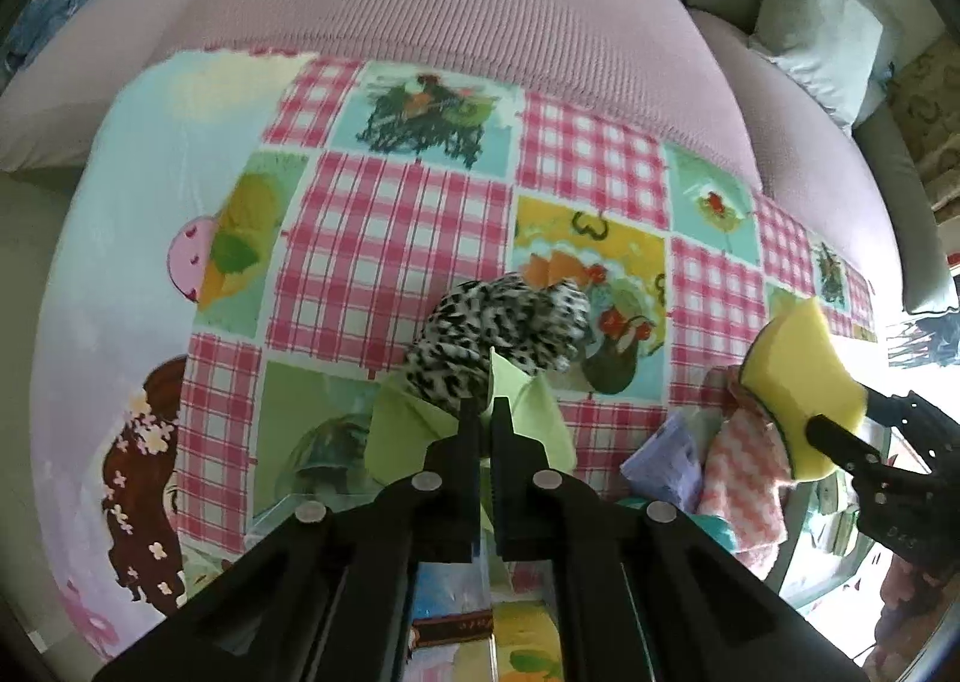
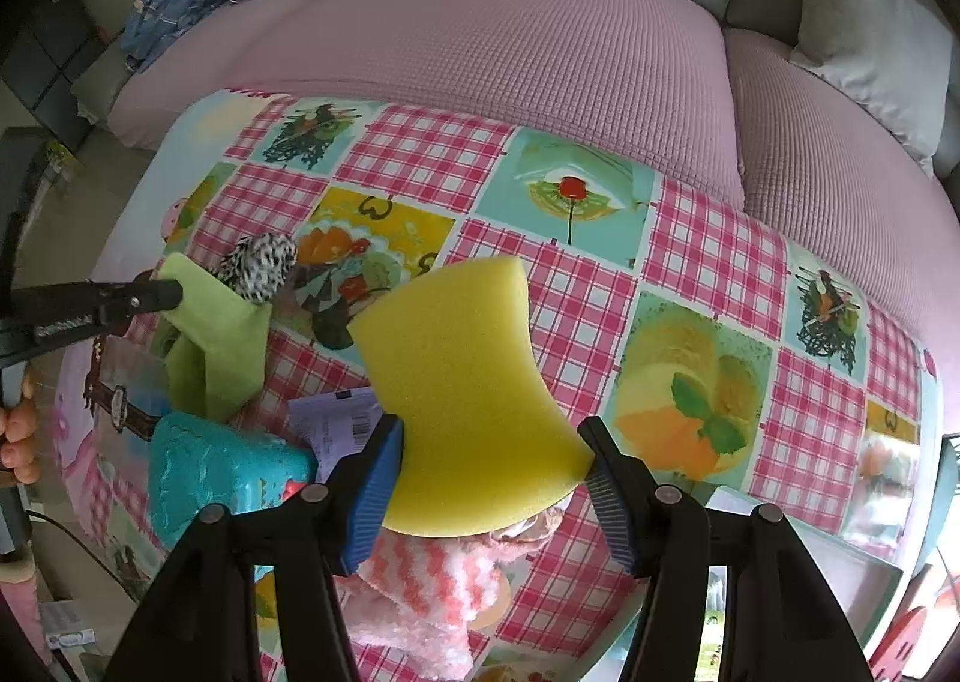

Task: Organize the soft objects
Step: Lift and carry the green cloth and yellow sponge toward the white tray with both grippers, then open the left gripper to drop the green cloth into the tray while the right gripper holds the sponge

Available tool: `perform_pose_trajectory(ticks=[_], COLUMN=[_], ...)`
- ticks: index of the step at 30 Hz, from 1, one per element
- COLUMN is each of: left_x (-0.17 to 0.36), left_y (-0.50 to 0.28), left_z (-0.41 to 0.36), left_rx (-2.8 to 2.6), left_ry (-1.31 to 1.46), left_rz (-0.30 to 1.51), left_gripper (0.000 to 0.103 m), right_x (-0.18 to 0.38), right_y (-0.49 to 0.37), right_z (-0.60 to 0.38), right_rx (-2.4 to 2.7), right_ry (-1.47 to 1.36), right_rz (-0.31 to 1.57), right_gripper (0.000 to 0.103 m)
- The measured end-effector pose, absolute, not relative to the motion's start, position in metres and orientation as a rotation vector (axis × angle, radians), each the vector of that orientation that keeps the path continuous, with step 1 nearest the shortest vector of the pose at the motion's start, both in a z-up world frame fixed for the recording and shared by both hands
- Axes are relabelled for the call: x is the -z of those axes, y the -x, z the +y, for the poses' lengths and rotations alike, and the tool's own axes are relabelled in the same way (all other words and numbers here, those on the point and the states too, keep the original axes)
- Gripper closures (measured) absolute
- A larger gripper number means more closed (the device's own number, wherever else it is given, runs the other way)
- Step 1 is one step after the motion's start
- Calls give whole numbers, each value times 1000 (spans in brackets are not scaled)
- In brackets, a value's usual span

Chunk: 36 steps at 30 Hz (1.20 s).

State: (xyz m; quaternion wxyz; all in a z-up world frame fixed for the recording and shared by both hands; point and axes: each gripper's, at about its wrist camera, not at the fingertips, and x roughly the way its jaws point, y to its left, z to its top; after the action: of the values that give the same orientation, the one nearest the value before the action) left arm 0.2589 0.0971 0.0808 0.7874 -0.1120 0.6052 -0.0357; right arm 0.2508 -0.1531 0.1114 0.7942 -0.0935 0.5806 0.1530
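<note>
Not much can be read here. The purple packet [image 2: 336, 418] has a barcode on a white label, but its numbers are too small to read. The left gripper [image 2: 171, 292] has pale letters along its arm, too blurry to make out. The right gripper [image 1: 840, 430] shows tiny marks like "D43", unclear.

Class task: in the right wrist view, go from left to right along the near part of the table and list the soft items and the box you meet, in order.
Green cloth → teal box → yellow sponge, held by the right gripper. The pink-and-white cloth lies under the sponge, so it is left out.
</note>
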Motion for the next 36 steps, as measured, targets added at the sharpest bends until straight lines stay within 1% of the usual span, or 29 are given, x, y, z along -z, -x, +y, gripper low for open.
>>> perform_pose_trajectory(ticks=[4, 11, 17, 21, 28, 36], left_x=[-110, -179, -235, -260, -283, -286], left_y=[-253, -230, -202, -180, -147, -119], left_z=[96, 83, 55, 24, -41, -110], left_rx=[81, 109, 171, 240, 364, 471], left_ry=[218, 186, 170, 158, 128, 80], left_rz=[1251, 1134, 1027, 969, 900, 889], left_gripper=[101, 101, 101, 101, 101, 101], right_x=[-128, -171, -202, -213, -218, -216], right_y=[-243, -221, -194, -168, -126, -91], right_z=[-157, -173, -199, -226, -284, -357], right_rx=[-330, -326, -305, -274, -182, -86], right_ry=[190, 167, 118, 84, 40, 0], right_rz=[1227, 1167, 1120, 1092, 1061, 1054], right_gripper=[41, 41, 41, 41, 41, 41])
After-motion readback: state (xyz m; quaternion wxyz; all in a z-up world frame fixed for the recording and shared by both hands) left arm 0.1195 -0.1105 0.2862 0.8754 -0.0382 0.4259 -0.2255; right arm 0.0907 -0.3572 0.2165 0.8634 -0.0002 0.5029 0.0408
